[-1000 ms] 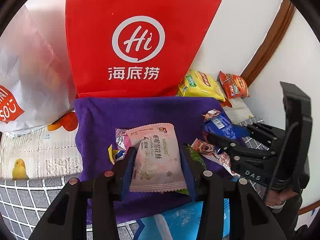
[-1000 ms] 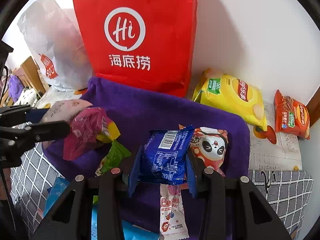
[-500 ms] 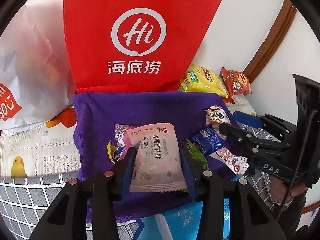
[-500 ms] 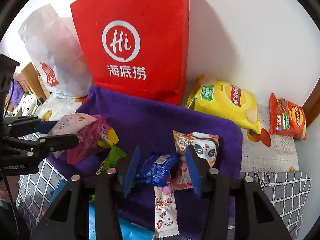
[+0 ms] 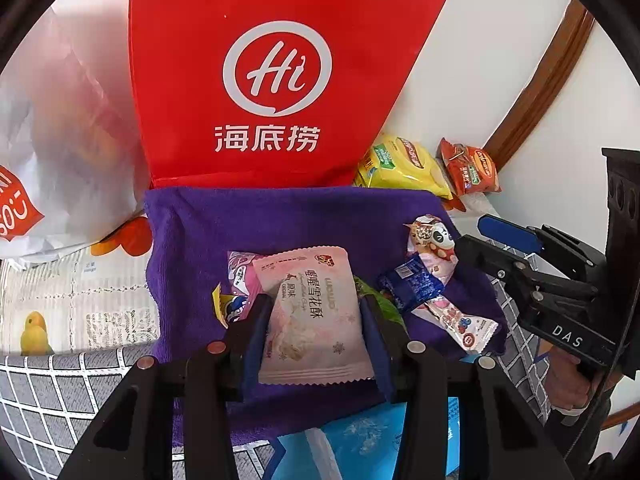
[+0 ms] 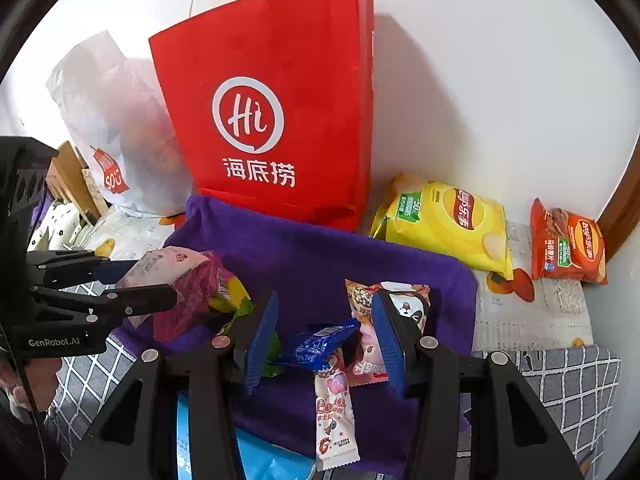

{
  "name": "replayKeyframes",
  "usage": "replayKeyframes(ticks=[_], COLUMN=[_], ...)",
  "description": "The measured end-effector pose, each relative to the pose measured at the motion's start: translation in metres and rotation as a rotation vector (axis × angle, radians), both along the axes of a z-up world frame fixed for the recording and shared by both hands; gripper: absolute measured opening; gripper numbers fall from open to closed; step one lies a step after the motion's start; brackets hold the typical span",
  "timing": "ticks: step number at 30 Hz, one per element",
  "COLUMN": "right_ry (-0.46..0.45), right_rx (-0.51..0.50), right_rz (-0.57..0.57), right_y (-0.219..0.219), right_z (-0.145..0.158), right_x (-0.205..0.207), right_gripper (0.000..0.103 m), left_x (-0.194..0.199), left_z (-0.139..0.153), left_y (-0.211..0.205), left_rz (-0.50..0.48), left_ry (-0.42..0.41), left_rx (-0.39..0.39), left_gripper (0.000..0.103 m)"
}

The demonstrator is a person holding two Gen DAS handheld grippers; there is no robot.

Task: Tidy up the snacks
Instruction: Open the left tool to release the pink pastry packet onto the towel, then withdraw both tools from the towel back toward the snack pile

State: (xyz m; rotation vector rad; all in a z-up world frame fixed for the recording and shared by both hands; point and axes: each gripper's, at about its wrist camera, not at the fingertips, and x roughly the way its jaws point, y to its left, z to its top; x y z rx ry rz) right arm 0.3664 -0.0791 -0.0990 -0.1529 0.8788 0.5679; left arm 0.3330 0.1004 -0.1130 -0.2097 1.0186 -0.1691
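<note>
My left gripper point(image 5: 314, 304) is shut on a pale pink snack packet point(image 5: 316, 280) held above the purple cloth point(image 5: 280, 220); a darker pink packet point(image 5: 240, 268) and a yellow one lie under it. In the right wrist view my right gripper point(image 6: 325, 296) stands open over the cloth point(image 6: 320, 256). A blue packet point(image 6: 320, 344) lies loose below and between its fingers, untouched by the pads. Around it lie a panda-print packet point(image 6: 412, 300) and a long white and pink stick packet point(image 6: 334, 412). From the left wrist, the right gripper point(image 5: 470, 234) shows at the cloth's right edge.
A red paper bag point(image 6: 272, 112) stands against the white wall behind the cloth, with a white plastic bag point(image 6: 116, 128) to its left. A yellow crisp bag point(image 6: 448, 220) and an orange one point(image 6: 568, 244) lie at the right. A light blue bag point(image 5: 360, 440) sits at the near edge.
My right gripper opened and let go of the blue packet, which dropped onto the cloth beside the panda packet; the gripper rose a little. The left gripper kept its hold and stayed put.
</note>
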Motion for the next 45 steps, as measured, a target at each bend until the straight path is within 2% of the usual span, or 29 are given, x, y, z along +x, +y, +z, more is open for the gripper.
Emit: replayKeyframes(ticks=[14,18,22,33,38,41,45], right_ry=[-0.109,-0.135,-0.083,0.032,0.064,0.117,0.163], right_rx=[0.023,-0.028,-0.057,-0.036,-0.034,-0.027,-0.035], right_rz=[-0.044,-0.063,-0.080,-0.191,-0.186,-0.182,-0.171], right_y=[0.000,-0.002,-0.016,-0.089,-0.100,-0.101,-0.100], right_z=[0.026,0.029,0.028,0.026,0.011,-0.005,-0.024], right_x=[-0.018,-0.031,-0.042,-0.104,-0.129,-0.138,-0.149], right_gripper=[0.049,0.049,0.049,0.047,0.047,0.047,0.047], left_x=[-0.011,-0.015,-0.020,-0.040,-0.050,-0.060,-0.076], left_z=[0.025,0.032,0.038,0.065,0.080,0.085,0.083], left_y=[0.002,0.001,-0.002,-0.009,-0.011,-0.009,-0.004], left_rz=[0.000,-0.002,-0.004,-0.014,-0.006,0.009,0.027], left_ry=[-0.035,-0.048,-0.060,-0.100,-0.124,-0.133,-0.112], left_rx=[-0.026,-0.036,-0.045,-0.047,-0.030,-0.031,-0.016], left_gripper=[0.052,0.053,0.054,0.054,0.054,0.056,0.057])
